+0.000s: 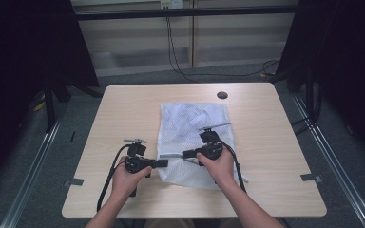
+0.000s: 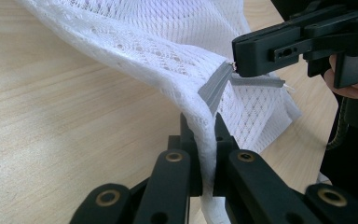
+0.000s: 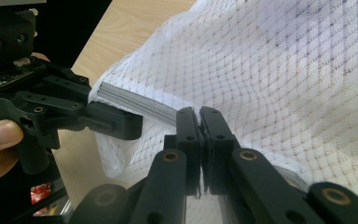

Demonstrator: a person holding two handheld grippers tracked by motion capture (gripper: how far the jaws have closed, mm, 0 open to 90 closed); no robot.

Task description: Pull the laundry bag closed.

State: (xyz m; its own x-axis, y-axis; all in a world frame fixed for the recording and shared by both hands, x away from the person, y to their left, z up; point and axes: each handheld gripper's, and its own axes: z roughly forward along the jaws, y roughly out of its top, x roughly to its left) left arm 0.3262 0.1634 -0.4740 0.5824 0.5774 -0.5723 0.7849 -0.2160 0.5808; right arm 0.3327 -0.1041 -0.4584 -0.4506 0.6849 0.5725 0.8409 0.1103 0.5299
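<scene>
- Where the white mesh bag (image 1: pixel 193 142) lies flat mid-table, its grey zipper (image 1: pixel 171 155) runs crosswise along the near-left edge, between both hands.
- Left gripper (image 2: pixel 201 140) is clamped on the bag's hem at the zipper's end; right gripper (image 3: pixel 199 122) pinches farther along, seemingly the slider.
- Slider itself stays hidden between the pads.
</scene>
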